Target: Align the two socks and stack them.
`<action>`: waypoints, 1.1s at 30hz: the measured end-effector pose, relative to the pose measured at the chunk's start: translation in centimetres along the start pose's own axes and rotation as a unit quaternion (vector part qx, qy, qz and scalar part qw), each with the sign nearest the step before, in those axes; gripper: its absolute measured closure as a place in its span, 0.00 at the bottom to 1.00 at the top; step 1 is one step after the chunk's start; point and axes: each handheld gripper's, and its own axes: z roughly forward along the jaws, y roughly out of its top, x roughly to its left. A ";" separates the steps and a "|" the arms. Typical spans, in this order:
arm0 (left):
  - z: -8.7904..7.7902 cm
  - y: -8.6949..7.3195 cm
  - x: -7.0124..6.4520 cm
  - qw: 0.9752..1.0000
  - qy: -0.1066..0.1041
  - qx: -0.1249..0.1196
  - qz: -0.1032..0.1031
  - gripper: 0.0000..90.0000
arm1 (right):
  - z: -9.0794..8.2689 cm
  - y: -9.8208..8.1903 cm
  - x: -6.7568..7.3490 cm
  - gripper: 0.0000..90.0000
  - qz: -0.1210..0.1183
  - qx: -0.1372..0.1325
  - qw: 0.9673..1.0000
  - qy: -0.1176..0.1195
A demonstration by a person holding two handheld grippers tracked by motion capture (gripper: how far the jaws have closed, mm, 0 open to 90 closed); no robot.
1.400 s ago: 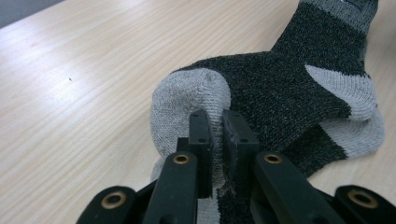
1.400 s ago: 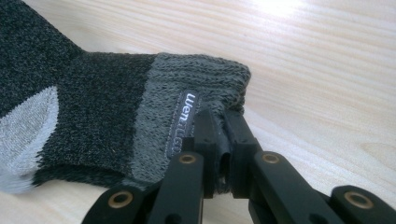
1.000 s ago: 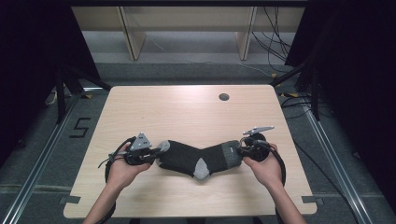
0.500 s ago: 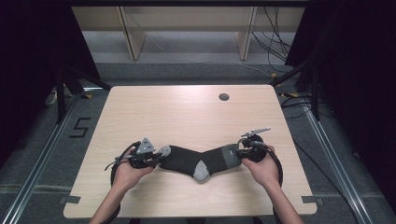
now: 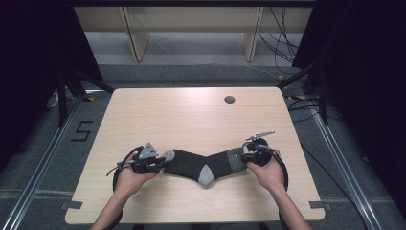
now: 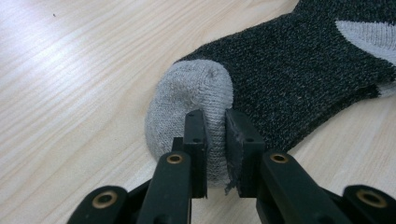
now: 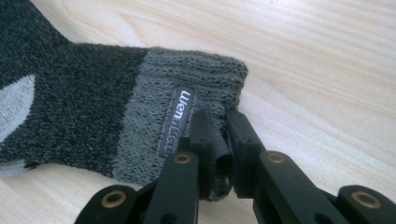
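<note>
A dark grey sock (image 5: pixel 191 164) with a light grey toe, heel and cuff lies stretched across the near part of the wooden table (image 5: pixel 191 120), bent at the heel. My left gripper (image 5: pixel 166 159) pinches the light toe (image 6: pixel 191 93); its jaws (image 6: pixel 215 126) have just been opening a little, and the fabric is still pressed between the pads. My right gripper (image 5: pixel 244 158) grips the ribbed cuff (image 7: pixel 187 70) beside a small label. Those jaws (image 7: pixel 219 128) have also just eased open slightly, with the cuff edge still between them.
A round dark hole (image 5: pixel 229 99) is in the table top at the far right. Beyond the table stand wooden shelf legs (image 5: pixel 134 38) and loose cables (image 5: pixel 282 43) on the floor. Dark curtains flank both sides.
Both hands and the sock have shifted slightly toward the table's near edge. The sock stays stretched between the two grippers.
</note>
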 end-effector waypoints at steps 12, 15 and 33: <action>-1.2 0.4 -0.1 0.999 0.032 -0.044 -0.007 0.67 | -0.1 0.2 0.0 0.74 -0.004 -0.001 1.000 -0.009; -1.9 1.3 -0.4 0.991 0.048 -0.119 -0.027 0.69 | -0.9 0.2 -0.3 0.75 0.011 -0.044 0.998 -0.036; 2.5 0.6 0.1 0.999 0.008 -0.022 -0.044 0.87 | 0.5 0.0 0.0 0.95 -0.011 -0.017 1.000 -0.016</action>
